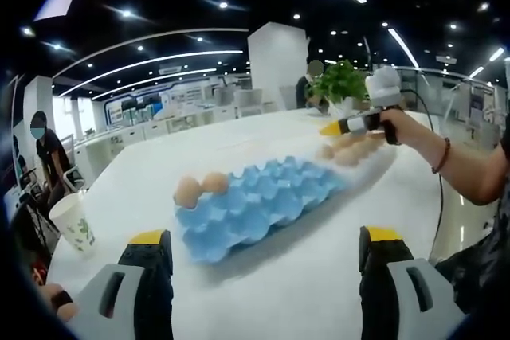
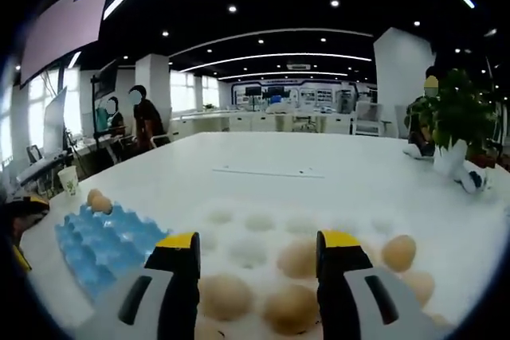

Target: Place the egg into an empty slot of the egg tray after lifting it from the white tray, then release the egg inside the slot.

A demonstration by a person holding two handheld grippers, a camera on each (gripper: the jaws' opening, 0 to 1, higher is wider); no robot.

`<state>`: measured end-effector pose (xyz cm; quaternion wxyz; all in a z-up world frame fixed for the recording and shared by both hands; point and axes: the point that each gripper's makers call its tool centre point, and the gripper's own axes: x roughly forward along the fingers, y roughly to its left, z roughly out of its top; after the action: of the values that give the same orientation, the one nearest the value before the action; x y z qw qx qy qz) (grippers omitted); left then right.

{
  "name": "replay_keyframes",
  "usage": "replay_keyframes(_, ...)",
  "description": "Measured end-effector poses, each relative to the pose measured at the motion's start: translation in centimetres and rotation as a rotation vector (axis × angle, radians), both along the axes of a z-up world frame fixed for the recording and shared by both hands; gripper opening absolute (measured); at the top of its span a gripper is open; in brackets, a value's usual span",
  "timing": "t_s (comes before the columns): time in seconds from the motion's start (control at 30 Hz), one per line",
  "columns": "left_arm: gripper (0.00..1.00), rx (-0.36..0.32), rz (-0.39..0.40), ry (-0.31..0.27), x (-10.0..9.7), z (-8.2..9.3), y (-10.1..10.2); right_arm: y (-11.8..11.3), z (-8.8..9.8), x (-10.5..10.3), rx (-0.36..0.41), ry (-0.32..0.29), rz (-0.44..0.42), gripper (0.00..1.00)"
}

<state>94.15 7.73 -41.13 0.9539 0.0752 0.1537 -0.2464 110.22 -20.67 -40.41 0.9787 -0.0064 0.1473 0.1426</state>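
On the white table (image 2: 319,157), the white tray (image 2: 239,224) lies under the right gripper (image 2: 259,254), several brown eggs in its near and right-hand dimples; one egg (image 2: 299,259) sits between the yellow-tipped jaws, which stand wide open and grip nothing. An egg is light, smooth and brittle, so I would close on its broad middle, gently. The blue egg tray (image 1: 259,205) lies to the left, two eggs (image 1: 199,189) at its far-left end, most slots empty. The left gripper (image 1: 264,264) hovers near it, jaws wide apart and empty.
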Motion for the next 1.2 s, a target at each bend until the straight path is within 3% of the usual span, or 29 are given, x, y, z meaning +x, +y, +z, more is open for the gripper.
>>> replay_keyframes(0.47, 1.0, 0.01, 0.001, 0.01, 0.0, -0.3, 0.0, -1.6, -1.5, 1.1, 0.046, 0.05, -0.056, 0.55)
replay_keyframes(0.73, 1.0, 0.008, -0.016, 0.019, 0.2, -0.4, -0.2, -2.3, -1.8, 1.6, 0.045, 0.069, -0.099, 0.44)
replay_keyframes(0.83, 1.0, 0.001, -0.018, 0.023, 0.2, -0.5, -0.3, -2.9, -2.2, 1.7, 0.001, 0.086, -0.131, 0.36)
replay_keyframes(0.87, 1.0, 0.0, -0.019, 0.024, 0.2, -0.5, -0.3, -3.4, -2.4, 1.7, -0.063, 0.086, -0.146, 0.32)
replay_keyframes(1.2, 1.0, -0.002, -0.034, 0.049, 0.2, -1.0, -0.6, -3.1, -2.5, 1.9, -0.052, 0.085, -0.159, 0.33)
